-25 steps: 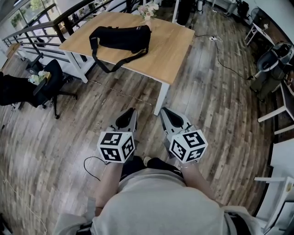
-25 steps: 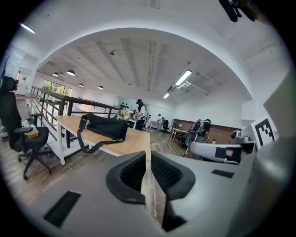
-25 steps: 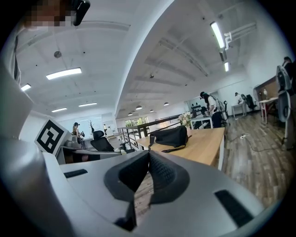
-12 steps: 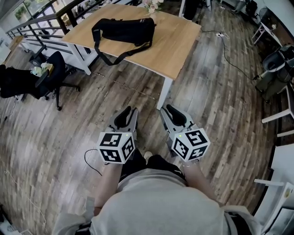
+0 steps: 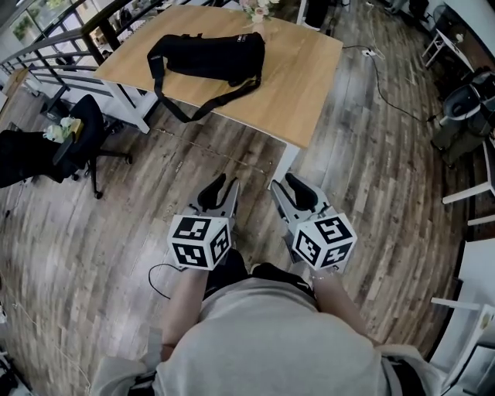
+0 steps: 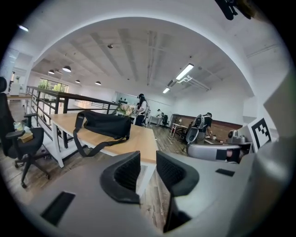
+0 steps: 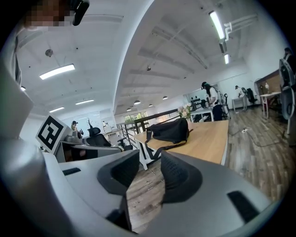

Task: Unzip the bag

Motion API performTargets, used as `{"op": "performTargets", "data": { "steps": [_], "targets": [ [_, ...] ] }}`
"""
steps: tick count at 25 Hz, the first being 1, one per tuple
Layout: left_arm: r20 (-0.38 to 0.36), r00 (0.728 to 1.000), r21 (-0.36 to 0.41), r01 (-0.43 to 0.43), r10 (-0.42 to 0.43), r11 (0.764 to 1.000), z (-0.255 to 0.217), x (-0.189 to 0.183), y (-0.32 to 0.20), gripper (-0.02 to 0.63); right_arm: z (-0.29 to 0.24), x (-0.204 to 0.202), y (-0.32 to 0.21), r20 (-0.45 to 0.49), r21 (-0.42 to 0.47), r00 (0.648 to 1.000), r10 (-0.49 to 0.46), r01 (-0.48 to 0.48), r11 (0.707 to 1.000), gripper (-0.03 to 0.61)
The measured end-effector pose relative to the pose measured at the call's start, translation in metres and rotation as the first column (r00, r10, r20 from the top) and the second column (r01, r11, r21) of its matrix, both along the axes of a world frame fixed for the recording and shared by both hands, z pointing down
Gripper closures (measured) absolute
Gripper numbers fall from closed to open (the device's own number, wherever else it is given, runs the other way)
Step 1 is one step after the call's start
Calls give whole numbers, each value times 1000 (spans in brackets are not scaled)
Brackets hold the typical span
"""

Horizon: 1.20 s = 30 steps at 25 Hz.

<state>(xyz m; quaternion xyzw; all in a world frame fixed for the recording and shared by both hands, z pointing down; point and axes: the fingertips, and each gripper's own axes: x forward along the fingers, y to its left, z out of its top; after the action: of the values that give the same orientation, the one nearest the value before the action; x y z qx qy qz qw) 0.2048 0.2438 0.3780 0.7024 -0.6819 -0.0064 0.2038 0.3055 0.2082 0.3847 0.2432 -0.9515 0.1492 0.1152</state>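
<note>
A black bag (image 5: pixel 209 56) with a long shoulder strap lies on the wooden table (image 5: pixel 298 73), its strap hanging over the near edge. I hold both grippers side by side above the floor, well short of the table. The left gripper (image 5: pixel 220 188) is open with nothing between its jaws. The right gripper (image 5: pixel 296 187) is also empty, and its jaws have just been opening. The left gripper view shows the bag (image 6: pixel 105 125) beyond the left gripper (image 6: pixel 148 166). From the right gripper (image 7: pixel 150 169) the bag (image 7: pixel 172 130) appears further off.
A black office chair (image 5: pixel 77 139) draped with dark cloth stands at the left by a railing (image 5: pixel 66 50). Flowers (image 5: pixel 251 8) sit at the table's far edge. Cables lie on the wood floor (image 5: pixel 158 278) (image 5: pixel 387 81). People stand in the background (image 6: pixel 141 104).
Both grippers have come a little nearer to the table. The right gripper's jaws stand wider apart than before.
</note>
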Motion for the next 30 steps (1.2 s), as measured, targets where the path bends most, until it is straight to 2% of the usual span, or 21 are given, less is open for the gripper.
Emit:
{"op": "performTargets", "data": {
  "steps": [2,7,10,17,21,25,30],
  "targets": [
    [-16,999,-16,-34,34,999,4,-20,-15,514,0,-22,-14,-16,8,1000,-7,7,1000,436],
    [-6,999,-23,-42,42,999,-1,-85,-50,514,-6,-74,-49,-23,16,1000,20,-19,1000,433],
    [-1,997,-18,-82,82,996,-4,-109,-69,514,-7,-100,-64,-27,20,999,35,-35,999,430],
    [36,979,-10,-201,201,980,-8,-129,-101,514,-7,-143,-86,-25,24,996,81,-80,996,419],
    [25,978,-6,-208,208,978,-7,-141,-111,514,-3,-159,-93,-40,18,996,79,-78,997,419],
    [-22,972,-2,-234,234,972,2,-148,-116,515,2,-174,-103,-48,7,997,66,-65,998,417],
    [-2,976,-20,-216,216,976,11,-164,-124,515,6,-198,-117,-49,2,998,29,-29,1000,416]
  ]
}}
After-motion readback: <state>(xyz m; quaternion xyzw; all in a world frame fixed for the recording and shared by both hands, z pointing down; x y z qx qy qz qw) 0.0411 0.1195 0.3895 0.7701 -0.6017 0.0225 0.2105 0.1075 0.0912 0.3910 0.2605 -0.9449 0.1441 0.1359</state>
